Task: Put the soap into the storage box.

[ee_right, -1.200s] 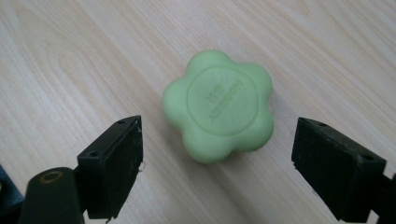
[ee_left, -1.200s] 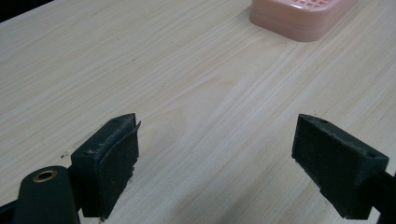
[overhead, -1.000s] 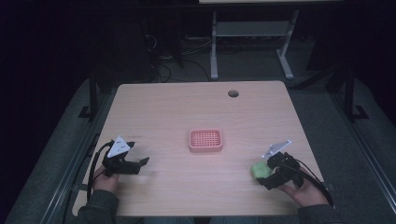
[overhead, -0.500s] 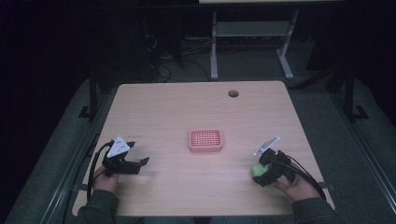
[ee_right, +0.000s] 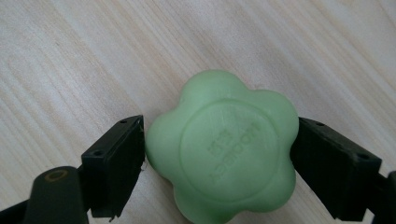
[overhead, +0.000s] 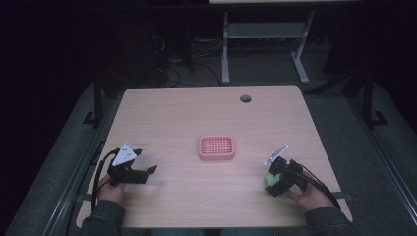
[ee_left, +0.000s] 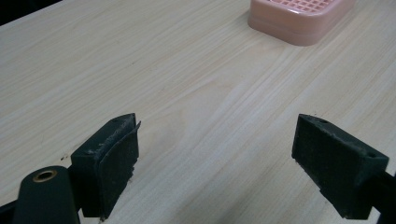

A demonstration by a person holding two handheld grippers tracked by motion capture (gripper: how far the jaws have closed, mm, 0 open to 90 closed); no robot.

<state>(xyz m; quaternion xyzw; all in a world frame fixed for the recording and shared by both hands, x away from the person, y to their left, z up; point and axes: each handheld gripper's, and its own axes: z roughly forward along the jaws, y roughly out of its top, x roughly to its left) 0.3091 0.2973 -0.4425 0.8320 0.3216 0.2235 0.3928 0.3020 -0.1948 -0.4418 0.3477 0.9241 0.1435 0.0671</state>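
A: Where is the green soap sitting, and why is it being held that way?

B: It is lying near the front right corner of the bench, between the jaws of the right gripper. In the right gripper view both pads are pressing on opposite lobes of the flower-shaped bar, so the right gripper is clamping the soap across its width. Gripping the sides is leaving the flat stamped face free, which should let the bar go down flat later. Whether the bar is touching the wood or riding just above it cannot be told

A: What is the pink soap dish doing at the centre?

B: It is standing well apart from the soap, with its ribbed top unoccupied. It is probably serving as the destination

A: And the left gripper?

B: Its jaws are standing wide apart with nothing between them, resting low at the front left, clear of the dish, apparently waiting
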